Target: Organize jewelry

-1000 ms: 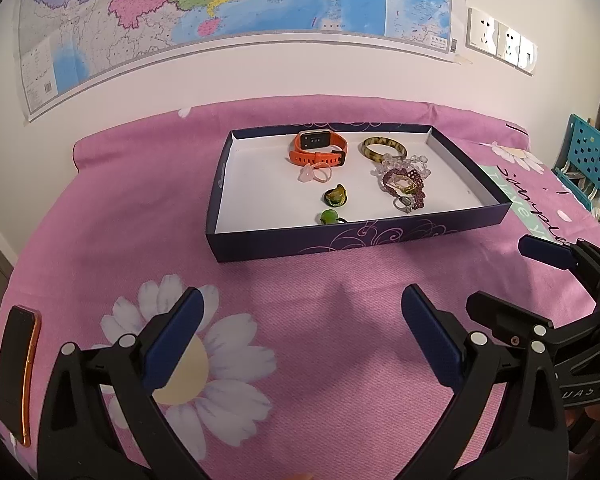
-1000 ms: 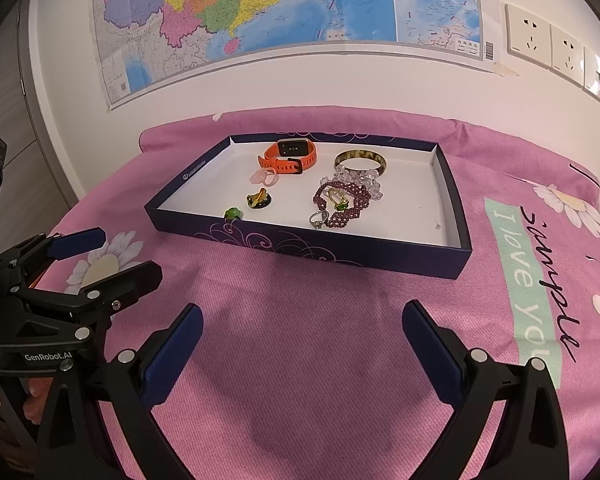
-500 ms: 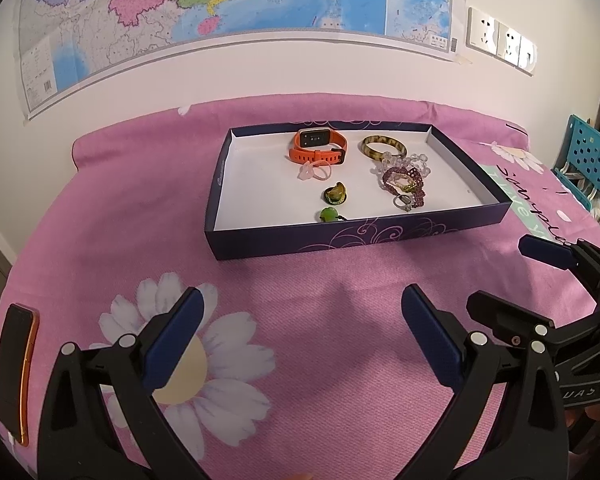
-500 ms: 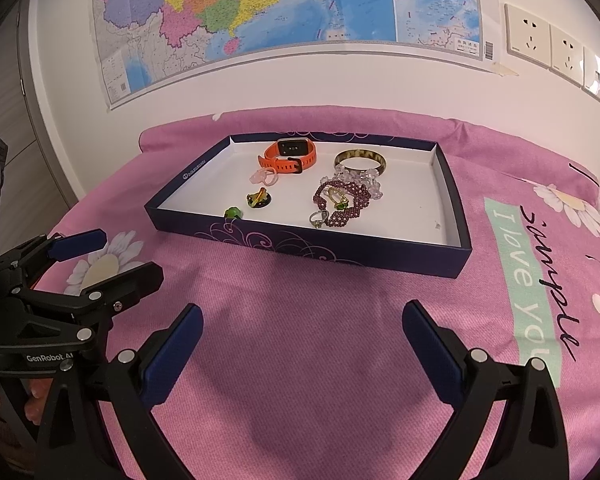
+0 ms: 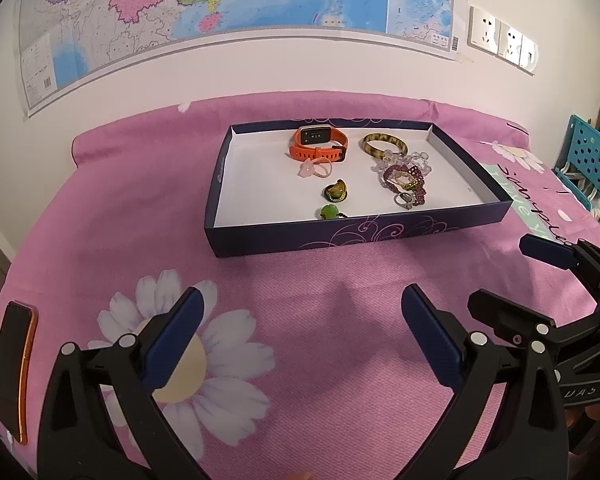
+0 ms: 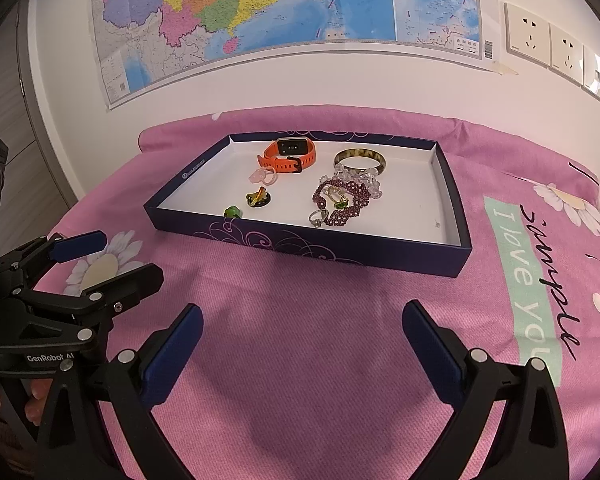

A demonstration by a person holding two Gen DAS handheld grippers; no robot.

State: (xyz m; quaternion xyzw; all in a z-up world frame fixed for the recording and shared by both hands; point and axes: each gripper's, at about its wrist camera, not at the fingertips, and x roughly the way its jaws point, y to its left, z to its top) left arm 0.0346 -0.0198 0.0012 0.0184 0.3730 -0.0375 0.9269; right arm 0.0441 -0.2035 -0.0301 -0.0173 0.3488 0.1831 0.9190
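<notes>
A dark blue box tray [image 5: 340, 236] [image 6: 340, 246] with a white floor sits on the pink cloth. It holds an orange watch [image 5: 318, 146] [image 6: 290, 156], a tortoiseshell bangle [image 5: 384, 146] [image 6: 360, 160], a purple bead bracelet [image 5: 404, 178] [image 6: 342, 200], clear beads, a pink ring [image 5: 314, 168], a silver ring [image 6: 317, 218], and two small green pieces [image 5: 330, 211]. My left gripper [image 5: 302, 334] is open and empty in front of the tray. My right gripper [image 6: 302, 344] is open and empty, also short of the tray; it shows in the left wrist view [image 5: 512, 276].
A phone with an orange edge [image 5: 14, 368] lies on the cloth at the far left. A wall with a map and sockets stands behind the table. A teal basket [image 5: 588, 160] stands at the right beyond the table edge.
Both views have drifted very slightly; the grippers stay open and nothing in the tray has moved.
</notes>
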